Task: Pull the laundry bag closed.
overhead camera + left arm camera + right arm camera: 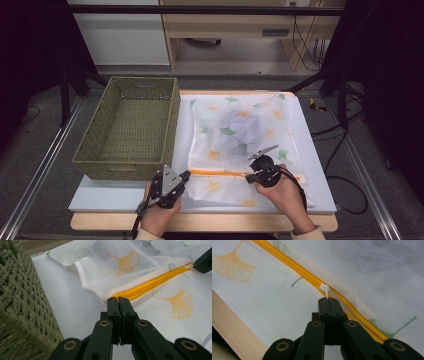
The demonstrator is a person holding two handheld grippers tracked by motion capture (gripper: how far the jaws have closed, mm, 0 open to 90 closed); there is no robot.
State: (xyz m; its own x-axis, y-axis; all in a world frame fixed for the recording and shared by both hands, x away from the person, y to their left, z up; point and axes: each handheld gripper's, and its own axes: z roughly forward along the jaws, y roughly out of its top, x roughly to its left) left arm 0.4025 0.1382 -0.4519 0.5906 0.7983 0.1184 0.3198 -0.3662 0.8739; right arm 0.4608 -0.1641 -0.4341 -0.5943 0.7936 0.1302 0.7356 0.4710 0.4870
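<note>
A white mesh bag (240,130) printed with orange and green leaves lies flat on the table, a pale folded cloth dim inside it. Its orange zipper (215,173) runs along the near side. My left gripper (187,175) is shut on the bag's edge at the zipper's left end; in the left gripper view the closed tips (118,298) pinch the fabric where the zipper (150,285) begins. My right gripper (248,176) is partway along the zipper. Its closed tips (328,299) hold the small white zipper pull (324,288).
An empty green woven basket (127,127) stands left of the bag, its side close to my left gripper (20,302). The white table top (120,195) has a wooden front edge (234,330). Black frame posts and cables stand beyond the table's right side.
</note>
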